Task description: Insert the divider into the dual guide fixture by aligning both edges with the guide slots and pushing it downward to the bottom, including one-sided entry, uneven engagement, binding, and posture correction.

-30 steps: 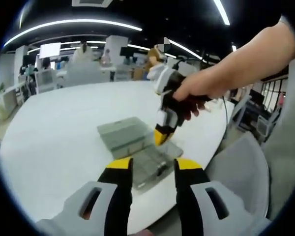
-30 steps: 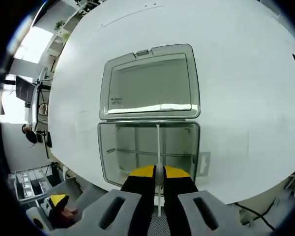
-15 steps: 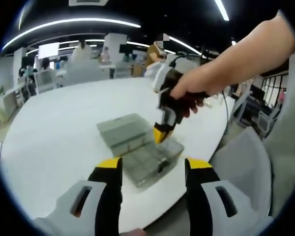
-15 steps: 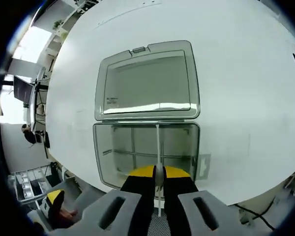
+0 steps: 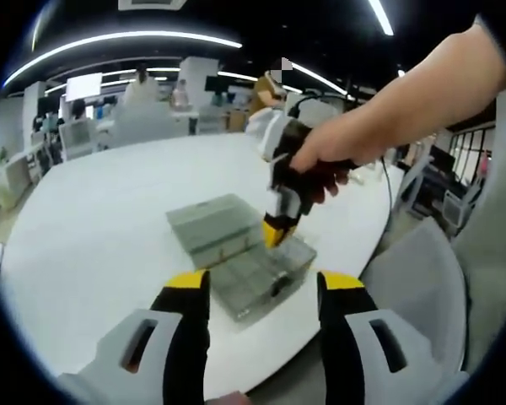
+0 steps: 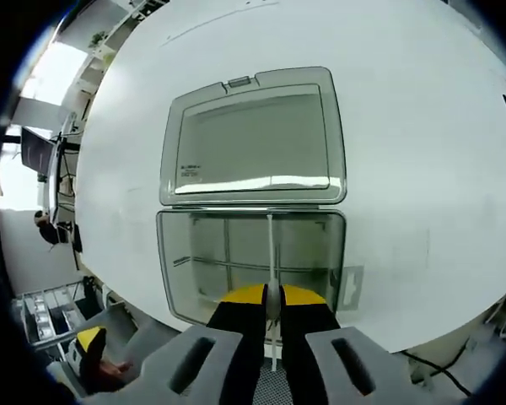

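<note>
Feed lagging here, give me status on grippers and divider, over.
Right gripper shut on thin white divider, held over open clear plastic organiser box. Left gripper open, holding nothing, short of box. Nothing blocking.

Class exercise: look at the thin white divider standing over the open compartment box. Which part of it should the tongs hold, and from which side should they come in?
Hold the divider by its upper edge, coming straight down from above the box. It is a thin flat strip standing on edge, so the jaws should close across its two flat faces. That probably leaves both ends free for the guide slots. The right tongs already pinch it this way.
</note>
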`<state>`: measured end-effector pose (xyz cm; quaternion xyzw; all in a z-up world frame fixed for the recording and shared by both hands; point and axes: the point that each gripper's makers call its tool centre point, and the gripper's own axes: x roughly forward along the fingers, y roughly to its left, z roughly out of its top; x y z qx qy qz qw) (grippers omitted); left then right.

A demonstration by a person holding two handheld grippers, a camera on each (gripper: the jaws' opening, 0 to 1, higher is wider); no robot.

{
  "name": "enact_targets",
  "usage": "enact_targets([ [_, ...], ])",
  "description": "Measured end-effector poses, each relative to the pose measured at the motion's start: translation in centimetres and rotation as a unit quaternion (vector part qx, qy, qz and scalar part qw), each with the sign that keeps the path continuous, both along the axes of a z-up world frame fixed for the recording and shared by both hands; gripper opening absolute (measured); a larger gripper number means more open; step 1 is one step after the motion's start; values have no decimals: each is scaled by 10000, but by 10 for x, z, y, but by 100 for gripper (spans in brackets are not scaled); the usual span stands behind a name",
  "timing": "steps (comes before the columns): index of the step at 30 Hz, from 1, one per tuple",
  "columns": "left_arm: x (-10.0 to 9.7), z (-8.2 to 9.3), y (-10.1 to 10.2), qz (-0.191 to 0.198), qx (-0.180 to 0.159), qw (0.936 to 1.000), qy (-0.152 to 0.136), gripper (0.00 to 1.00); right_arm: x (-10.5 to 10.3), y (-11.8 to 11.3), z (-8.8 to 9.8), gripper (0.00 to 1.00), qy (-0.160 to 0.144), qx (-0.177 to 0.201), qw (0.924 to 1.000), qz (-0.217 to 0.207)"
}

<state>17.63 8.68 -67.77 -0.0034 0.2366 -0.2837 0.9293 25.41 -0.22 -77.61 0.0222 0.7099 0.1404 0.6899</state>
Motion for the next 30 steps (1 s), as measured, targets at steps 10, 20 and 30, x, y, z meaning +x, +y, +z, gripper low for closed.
enact_targets([
  [10, 0, 1, 0, 8, -12, 10000, -2, 49, 2, 1, -3, 0, 8, -68, 10000, 33],
  [20, 1, 1, 3, 46, -32, 10000, -21, 49, 1, 1, -3, 0, 18, -170, 9998, 60],
  [30, 1, 1, 5, 68, -41, 10000, -33, 49, 3, 2, -5, 0, 40, -181, 9998, 42],
])
